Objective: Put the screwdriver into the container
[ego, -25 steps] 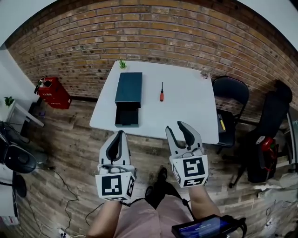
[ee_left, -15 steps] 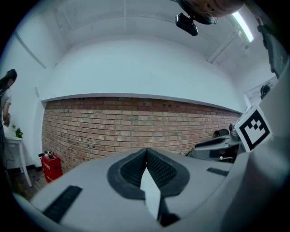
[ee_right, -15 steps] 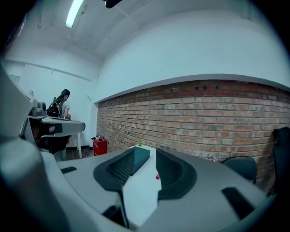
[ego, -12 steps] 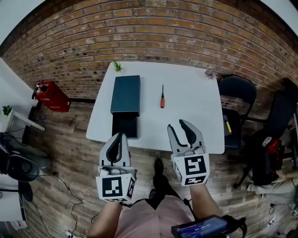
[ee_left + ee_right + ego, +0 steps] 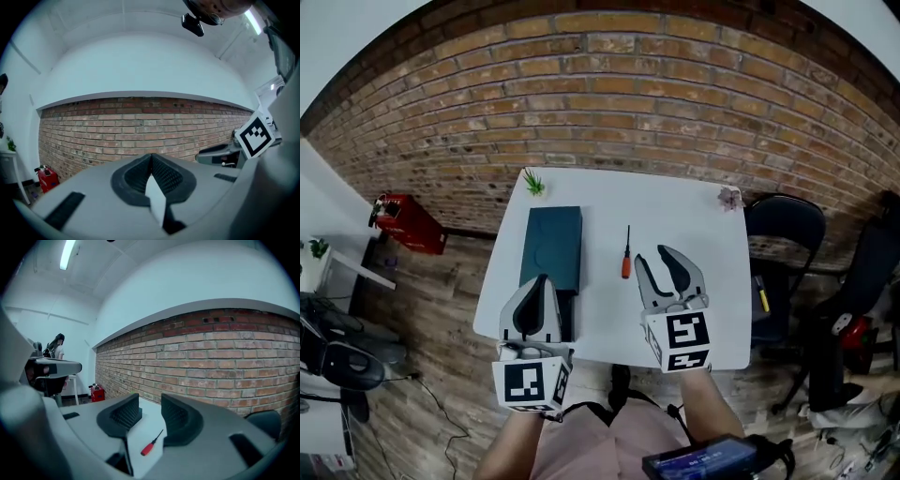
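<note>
A screwdriver (image 5: pixel 625 256) with a red handle and black shaft lies on the white table (image 5: pixel 712 281), right of a dark teal container (image 5: pixel 551 246). The container's pulled-out drawer (image 5: pixel 567 309) shows partly beside my left gripper (image 5: pixel 540 282), which hangs over the table's near left part with its jaws together and empty. My right gripper (image 5: pixel 653 255) is open just right of the screwdriver and a little nearer to me, holding nothing. In the right gripper view the screwdriver (image 5: pixel 151 444) lies on the table below and ahead of the open right gripper (image 5: pixel 150 401). The left gripper (image 5: pixel 151 159) faces the brick wall.
A small green plant (image 5: pixel 533 183) and a pink flower (image 5: pixel 729 197) stand at the table's far corners. A black chair (image 5: pixel 778 225) is at the right, a red object (image 5: pixel 408 223) on the floor at the left. The brick wall (image 5: pixel 609 103) runs behind.
Both grippers have come forward from in front of the table to over its near part. The right gripper now sits beside the screwdriver. Neither gripper's jaws changed.
</note>
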{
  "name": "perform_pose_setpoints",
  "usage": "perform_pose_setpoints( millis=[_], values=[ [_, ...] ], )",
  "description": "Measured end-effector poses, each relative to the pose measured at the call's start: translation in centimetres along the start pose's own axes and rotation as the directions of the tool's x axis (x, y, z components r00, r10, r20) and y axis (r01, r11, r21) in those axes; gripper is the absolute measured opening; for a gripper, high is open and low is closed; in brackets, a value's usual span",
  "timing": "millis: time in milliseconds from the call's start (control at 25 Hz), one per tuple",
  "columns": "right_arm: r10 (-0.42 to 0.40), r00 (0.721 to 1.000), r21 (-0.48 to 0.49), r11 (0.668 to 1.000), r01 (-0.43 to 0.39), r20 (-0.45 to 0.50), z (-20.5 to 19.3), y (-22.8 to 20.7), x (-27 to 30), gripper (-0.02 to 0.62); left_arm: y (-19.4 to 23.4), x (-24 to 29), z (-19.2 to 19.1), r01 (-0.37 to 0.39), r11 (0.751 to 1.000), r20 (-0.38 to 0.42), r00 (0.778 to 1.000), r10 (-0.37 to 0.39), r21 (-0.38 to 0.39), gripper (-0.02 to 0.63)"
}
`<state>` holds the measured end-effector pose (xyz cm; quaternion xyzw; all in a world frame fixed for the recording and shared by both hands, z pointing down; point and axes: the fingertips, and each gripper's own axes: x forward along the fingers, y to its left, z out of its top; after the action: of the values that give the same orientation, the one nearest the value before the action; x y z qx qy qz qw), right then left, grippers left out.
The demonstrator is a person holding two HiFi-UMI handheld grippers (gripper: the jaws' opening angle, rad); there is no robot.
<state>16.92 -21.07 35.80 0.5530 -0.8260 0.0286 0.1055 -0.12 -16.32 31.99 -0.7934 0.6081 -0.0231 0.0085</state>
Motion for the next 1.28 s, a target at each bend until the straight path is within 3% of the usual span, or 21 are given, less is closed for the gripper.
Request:
perform_pose_setpoints(
  millis=[280, 520, 920, 1280],
  values=[
    [0.012, 1.000, -0.026, 1.000, -0.011, 0.025, 2.8, -1.8, 4.6, 0.155, 2.4, 3.6, 2.2, -0.045, 0.999, 0.047, 0.998, 0.045, 0.008, 0.012],
    [0.012, 1.000, -0.020, 1.000, -0.012, -0.014, 2.1, -1.7, 7.9, 0.155, 4.6, 6.0, 1.7, -0.044, 0.999, 0.040, 0.998, 0.044, -0.010, 0.012],
    [-0.043, 0.977, 0.020, 0.999, 0.049, -0.210, -5.5, -1.2, 12.9, 0.161, 8.4, 10.5, -4.1, 0.023, 0.996, -0.069, 0.997, -0.029, -0.086, 0.012],
    [-0.065, 0.917, 0.075, 0.992, 0.102, -0.395, -15.4, 0.0, 13.5, 0.163, 8.8, 12.1, -9.5, 0.082, 0.989, -0.160, 0.982, -0.101, -0.124, 0.012]
  ],
)
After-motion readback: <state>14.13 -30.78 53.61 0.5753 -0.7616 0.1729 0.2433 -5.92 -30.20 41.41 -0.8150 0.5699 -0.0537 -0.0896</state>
